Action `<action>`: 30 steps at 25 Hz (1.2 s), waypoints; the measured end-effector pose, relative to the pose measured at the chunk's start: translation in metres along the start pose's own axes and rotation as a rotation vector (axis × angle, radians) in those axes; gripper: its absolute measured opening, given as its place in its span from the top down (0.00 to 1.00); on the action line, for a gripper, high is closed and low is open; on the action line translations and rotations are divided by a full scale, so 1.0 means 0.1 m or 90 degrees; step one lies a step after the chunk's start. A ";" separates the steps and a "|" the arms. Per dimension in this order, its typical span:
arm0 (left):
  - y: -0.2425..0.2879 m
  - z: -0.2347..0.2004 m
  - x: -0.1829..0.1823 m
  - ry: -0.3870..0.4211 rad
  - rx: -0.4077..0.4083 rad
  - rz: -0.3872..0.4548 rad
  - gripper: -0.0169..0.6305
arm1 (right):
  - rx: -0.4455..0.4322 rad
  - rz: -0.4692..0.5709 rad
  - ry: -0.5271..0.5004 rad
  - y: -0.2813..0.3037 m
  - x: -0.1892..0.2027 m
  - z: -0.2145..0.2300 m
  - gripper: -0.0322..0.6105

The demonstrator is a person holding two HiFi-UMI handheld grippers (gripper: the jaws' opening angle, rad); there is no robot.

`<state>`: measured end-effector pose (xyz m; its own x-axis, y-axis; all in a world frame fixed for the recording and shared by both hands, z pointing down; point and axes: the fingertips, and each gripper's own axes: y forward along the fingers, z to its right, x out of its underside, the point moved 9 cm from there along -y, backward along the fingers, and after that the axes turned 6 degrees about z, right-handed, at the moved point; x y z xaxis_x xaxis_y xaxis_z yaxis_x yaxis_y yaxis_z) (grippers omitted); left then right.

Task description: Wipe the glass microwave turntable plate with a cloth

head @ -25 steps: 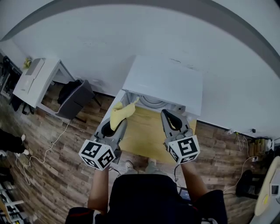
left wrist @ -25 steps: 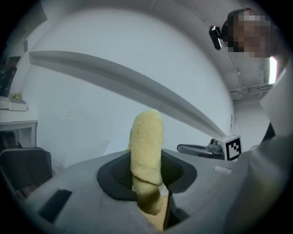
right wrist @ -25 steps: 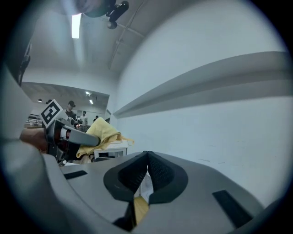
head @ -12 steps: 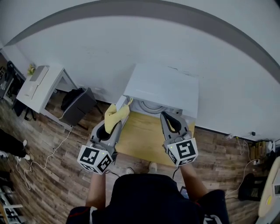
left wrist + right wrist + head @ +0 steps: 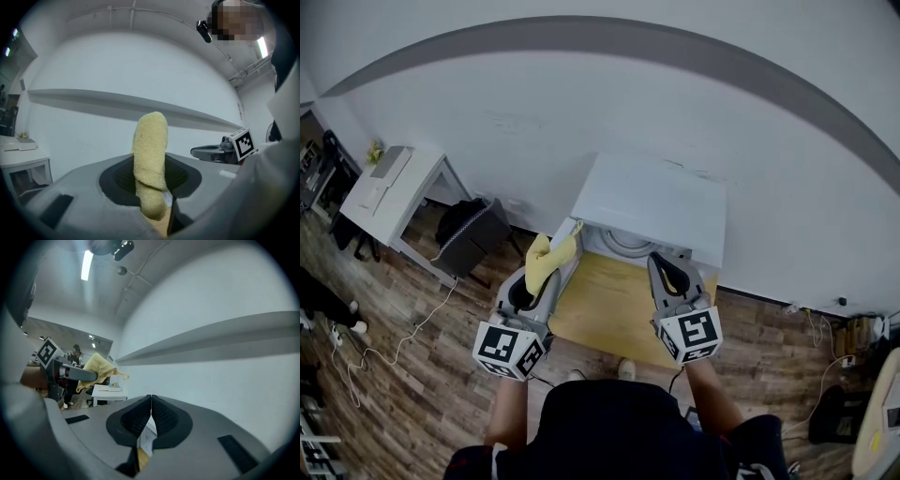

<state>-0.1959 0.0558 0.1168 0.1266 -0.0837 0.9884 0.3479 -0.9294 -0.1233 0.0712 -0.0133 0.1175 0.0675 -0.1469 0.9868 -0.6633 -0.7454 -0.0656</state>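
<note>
A yellow, nubby cloth (image 5: 150, 140) is clamped upright in the left hand-held gripper (image 5: 151, 185), over the pale wooden tabletop's (image 5: 614, 302) left edge. The right hand-held gripper (image 5: 151, 416) is closed on nothing. A white microwave (image 5: 656, 197) is backed by a white wall (image 5: 581, 103); wood-plank floor (image 5: 412, 375) is seen around.

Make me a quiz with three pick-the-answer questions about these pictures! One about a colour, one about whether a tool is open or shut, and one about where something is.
1. What colour is the cloth?
A. blue
B. yellow
C. red

2. How are the jaws of the right tool?
A. wide apart
B. shut on the cloth
C. shut with nothing between them

3. Where is the cloth?
A. in the left tool
B. in the right tool
C. in neither tool

Answers: 1 B, the cloth looks pale yellow in every view. 2 C, the pads meet and nothing sits between them. 3 A, the cloth stands pinched between the left tool's jaws.
</note>
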 end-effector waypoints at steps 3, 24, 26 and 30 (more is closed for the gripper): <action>-0.01 0.00 0.00 0.018 -0.011 0.001 0.79 | 0.000 -0.001 -0.002 0.00 0.02 0.00 0.93; -0.01 0.03 0.06 0.032 -0.029 -0.008 0.79 | 0.003 -0.017 -0.011 0.02 0.06 -0.03 0.93; 0.00 0.04 0.06 0.034 -0.029 -0.009 0.79 | 0.001 -0.017 -0.011 0.02 0.06 -0.03 0.93; -0.01 0.03 0.07 0.036 -0.031 -0.010 0.79 | -0.001 -0.017 -0.010 0.04 0.07 -0.04 0.93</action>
<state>-0.1920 0.0572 0.1239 0.0681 -0.0875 0.9938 0.3036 -0.9471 -0.1042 0.0661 -0.0151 0.1245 0.0973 -0.1378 0.9857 -0.6620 -0.7485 -0.0392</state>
